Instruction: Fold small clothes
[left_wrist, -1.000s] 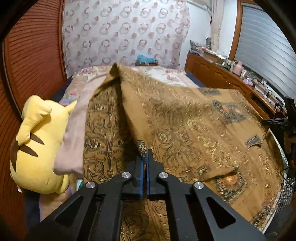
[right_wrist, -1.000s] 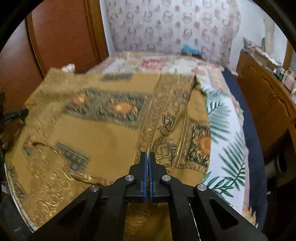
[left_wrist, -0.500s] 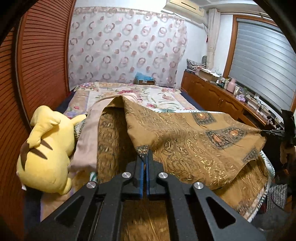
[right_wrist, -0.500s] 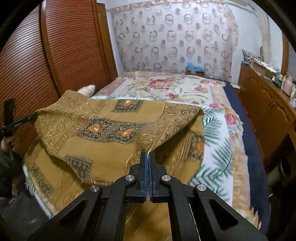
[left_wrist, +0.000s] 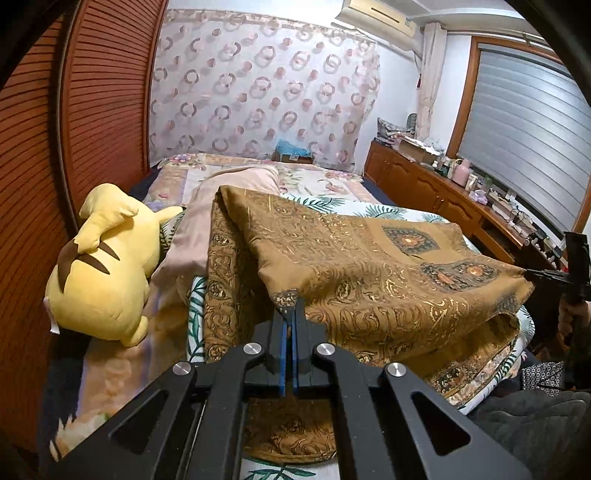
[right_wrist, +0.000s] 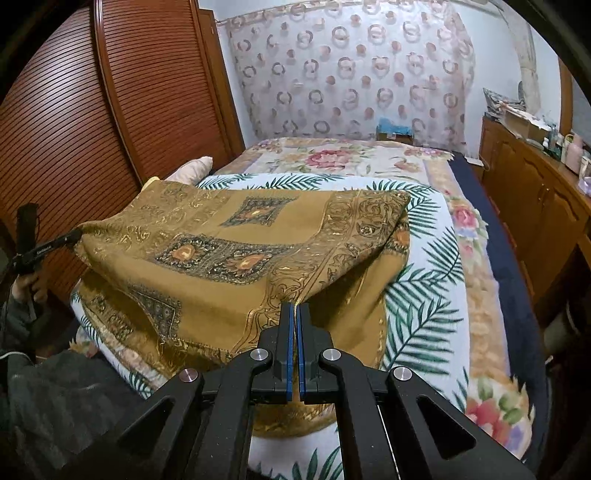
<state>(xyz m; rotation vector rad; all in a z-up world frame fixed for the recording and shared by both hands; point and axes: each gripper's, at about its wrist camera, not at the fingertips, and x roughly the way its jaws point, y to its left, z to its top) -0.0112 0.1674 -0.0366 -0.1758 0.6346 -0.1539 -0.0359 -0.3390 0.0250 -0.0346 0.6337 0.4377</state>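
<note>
A brown cloth with gold ornament (left_wrist: 369, 266) hangs stretched over the near end of the bed. My left gripper (left_wrist: 289, 314) is shut on one near corner of it. My right gripper (right_wrist: 294, 310) is shut on the other near corner of the cloth (right_wrist: 229, 243). Both hold the near edge lifted above the mattress, so the cloth sags between them and its lower layer trails over the bed's foot. The right gripper shows at the right edge of the left wrist view (left_wrist: 543, 275). The left gripper shows at the left edge of the right wrist view (right_wrist: 55, 243).
A yellow plush toy (left_wrist: 99, 266) lies at the bed's left beside a pink pillow (left_wrist: 207, 221). The bed carries a palm-leaf sheet (right_wrist: 424, 288) and floral blanket (right_wrist: 332, 155). A slatted wooden wardrobe (right_wrist: 110, 110) stands left, a wooden sideboard (right_wrist: 546, 206) right.
Both grippers have lifted and drawn back toward the bed's foot with the cloth corners. The cloth now covers less of the bed and more bedding shows.
</note>
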